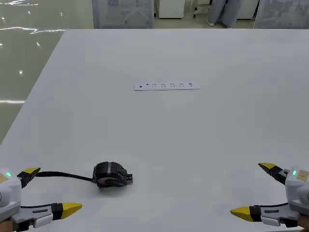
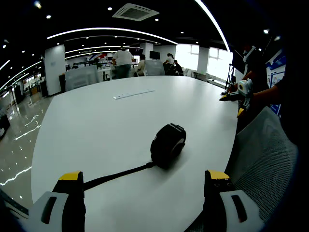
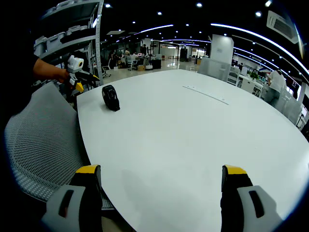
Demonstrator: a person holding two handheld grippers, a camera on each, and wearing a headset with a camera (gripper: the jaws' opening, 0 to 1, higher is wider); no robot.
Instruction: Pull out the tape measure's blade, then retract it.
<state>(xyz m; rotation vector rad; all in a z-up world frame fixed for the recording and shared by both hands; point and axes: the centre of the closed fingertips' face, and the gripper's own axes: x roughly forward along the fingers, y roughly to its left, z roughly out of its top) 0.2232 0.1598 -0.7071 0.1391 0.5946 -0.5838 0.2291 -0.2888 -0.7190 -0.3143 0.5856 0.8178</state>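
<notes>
Wide white table (image 1: 203,140) in an open office, and the tape measure (image 1: 111,174) lies on it, no blade drawn out, its black strap (image 1: 63,175) trailing toward the left gripper (image 1: 52,189). That gripper hovers just beside the tape measure, jaws spread, empty. The right gripper (image 1: 252,188) is well apart from it, spread wide too. The risk: the rounded case sits loose, so a weak hold likely lets it skid or spin when the blade is pulled, and a released blade could snap back.
</notes>
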